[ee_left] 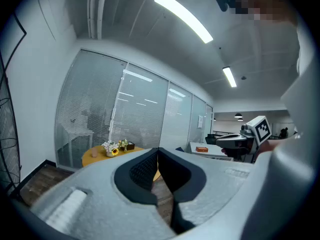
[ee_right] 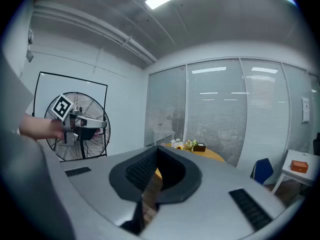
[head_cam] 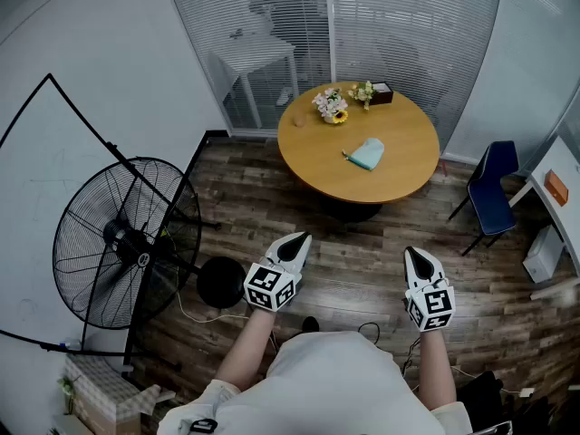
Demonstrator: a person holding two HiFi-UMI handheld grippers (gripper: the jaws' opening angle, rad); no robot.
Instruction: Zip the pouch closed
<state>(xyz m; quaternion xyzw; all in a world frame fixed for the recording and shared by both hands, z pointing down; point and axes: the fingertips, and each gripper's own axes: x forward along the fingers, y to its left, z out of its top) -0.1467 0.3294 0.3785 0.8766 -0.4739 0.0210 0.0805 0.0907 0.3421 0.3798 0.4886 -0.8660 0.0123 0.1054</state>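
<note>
Teal pouch point(head_cam: 367, 153) lies on the round wooden table point(head_cam: 408, 175), upper centre of the head view, well apart from both grippers.
Left gripper point(head_cam: 302, 239) and right gripper point(head_cam: 414, 253), lower centre, have jaws pressed together on nothing. Likely risk: pulled by one gripper alone, the light pouch slides across the smooth top instead of zipping shut.

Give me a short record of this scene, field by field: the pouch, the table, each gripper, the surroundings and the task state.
Pouch: light blue fabric pouch, lying on the table, zip too small to read
Table: round wooden table, also holding flower bunches and a small dark box
Left gripper: jaws together, empty, over the wood floor
Right gripper: jaws together, empty, over the floor
Surroundings: black standing fan, blue chair
Task state: not started; neither gripper touches the pouch
</note>
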